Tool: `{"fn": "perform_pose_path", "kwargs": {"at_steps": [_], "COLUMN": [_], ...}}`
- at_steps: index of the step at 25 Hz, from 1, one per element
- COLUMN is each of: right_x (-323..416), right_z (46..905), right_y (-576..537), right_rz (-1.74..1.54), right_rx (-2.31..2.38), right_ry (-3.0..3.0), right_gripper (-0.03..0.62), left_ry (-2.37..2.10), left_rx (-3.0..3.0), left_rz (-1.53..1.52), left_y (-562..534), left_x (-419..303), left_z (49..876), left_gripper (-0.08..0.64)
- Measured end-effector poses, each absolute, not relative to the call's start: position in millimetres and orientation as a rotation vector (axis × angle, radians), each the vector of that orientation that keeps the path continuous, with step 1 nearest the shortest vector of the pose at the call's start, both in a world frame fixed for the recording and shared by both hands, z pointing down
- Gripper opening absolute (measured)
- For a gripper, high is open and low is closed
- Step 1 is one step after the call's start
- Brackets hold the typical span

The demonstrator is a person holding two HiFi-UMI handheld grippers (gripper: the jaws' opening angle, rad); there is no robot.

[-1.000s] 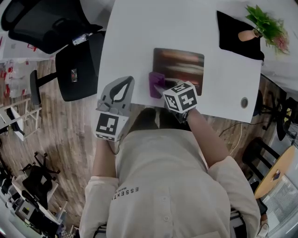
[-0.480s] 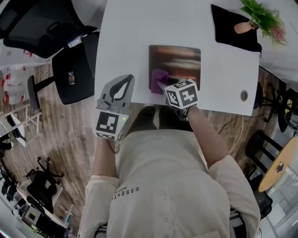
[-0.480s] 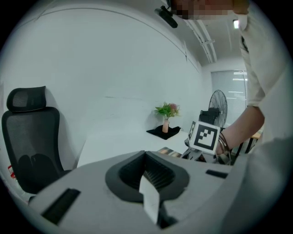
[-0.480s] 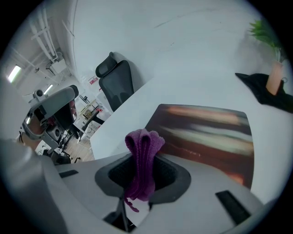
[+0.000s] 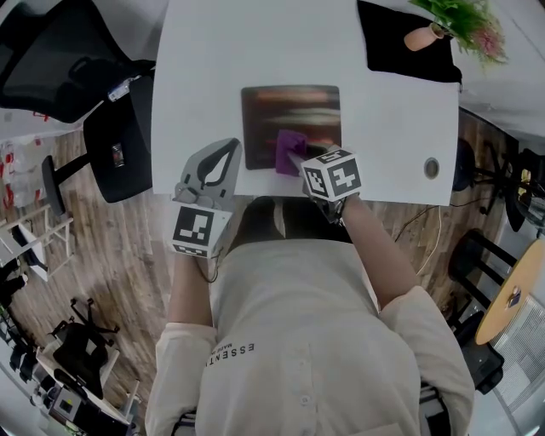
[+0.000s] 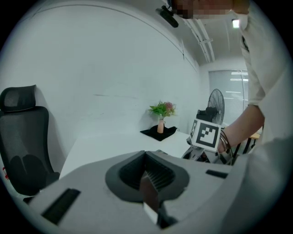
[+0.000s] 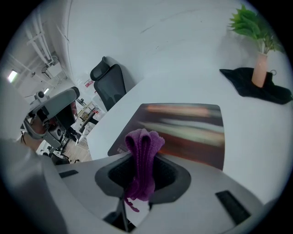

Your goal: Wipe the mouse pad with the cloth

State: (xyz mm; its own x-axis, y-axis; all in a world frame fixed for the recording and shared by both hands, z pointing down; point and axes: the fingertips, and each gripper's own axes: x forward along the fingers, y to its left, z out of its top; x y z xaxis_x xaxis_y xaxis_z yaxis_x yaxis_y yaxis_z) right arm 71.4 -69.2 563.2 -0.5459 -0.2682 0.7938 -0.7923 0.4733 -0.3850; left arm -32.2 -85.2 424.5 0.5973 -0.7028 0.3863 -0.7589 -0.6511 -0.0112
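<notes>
View from above my own head: a white desk [image 5: 204,51] with a dark mouse pad [image 5: 289,106] lying close to its near edge, roughly at the middle. My right gripper [image 5: 295,163] is clenched on a purple cloth [image 5: 289,150], and its own view shows the folded cloth [image 7: 143,153] pinched upright between the jaws, with the pad [image 7: 187,130] spread out just beyond. A second ago the cloth sat at the pad's near left corner, half off its left edge. It now rests on the pad's near edge, about midway along, so I judge one sideways stroke along that strip is under way and most of the pad, toward the far edge, remains unwiped. My left gripper [image 5: 223,162] is closed with nothing in it and hovers at the desk's near edge, just left of the pad. A small potted plant [image 5: 443,25] on a black mat [image 5: 400,55] occupies the far right corner, well apart.
</notes>
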Motion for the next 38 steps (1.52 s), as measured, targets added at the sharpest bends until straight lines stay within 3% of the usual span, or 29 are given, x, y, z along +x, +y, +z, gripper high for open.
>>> {"fn": "perform_pose_path", "kwargs": {"at_steps": [21,29,38], "right_x": [204.7,233.8,215.3], "right_z": [569.7,563.8,496.7], "right_y": [-71.9,-67.5,-92.2], "right_rz": [1.057,1.017,0.885], "right_rx": [0.967,1.017,1.152], "right_ry": [-2.011,-1.999,-2.153], "right_gripper": [0.101,0.101,0.101], "left_ry": [-1.137,-1.138,-1.183], "left_rx": [2.698,2.722,2.777], "left_rz": [0.495,0.488,0.445], "left_y": [-96.9,-90.1,-97.6], "left_x": [82.1,96.5,65.8], "left_z": [431.1,428.5,387.2], "left_gripper": [0.002,0.002,0.002]}}
